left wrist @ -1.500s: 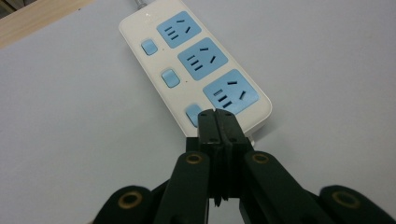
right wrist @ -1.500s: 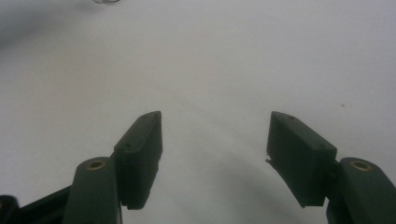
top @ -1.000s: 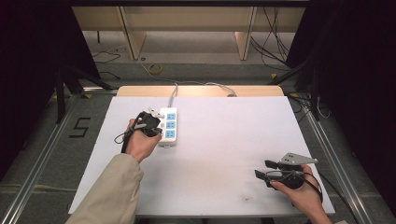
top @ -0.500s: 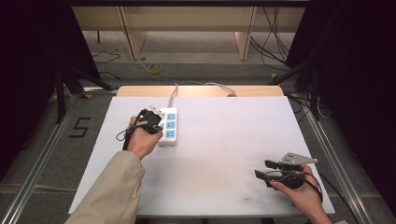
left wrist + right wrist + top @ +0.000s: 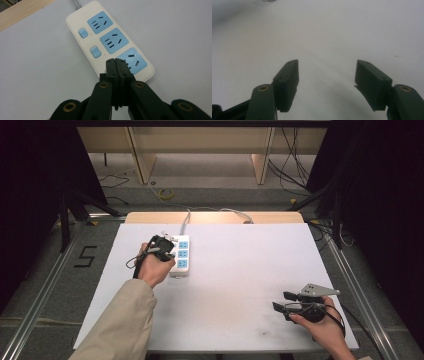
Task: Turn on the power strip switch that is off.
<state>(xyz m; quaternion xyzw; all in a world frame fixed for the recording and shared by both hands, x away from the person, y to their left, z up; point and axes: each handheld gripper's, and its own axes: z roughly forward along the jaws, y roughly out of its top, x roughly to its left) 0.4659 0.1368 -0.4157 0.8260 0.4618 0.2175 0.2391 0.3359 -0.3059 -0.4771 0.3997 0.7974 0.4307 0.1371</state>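
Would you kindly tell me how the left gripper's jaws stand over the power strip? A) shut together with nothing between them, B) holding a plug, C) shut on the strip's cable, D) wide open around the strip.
A: the left gripper has its jaws pressed together, empty, over the power strip.

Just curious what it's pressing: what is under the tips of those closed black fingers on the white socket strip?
Under the fingers lies the white power strip, beside its nearest blue socket. The exact spot is covered.
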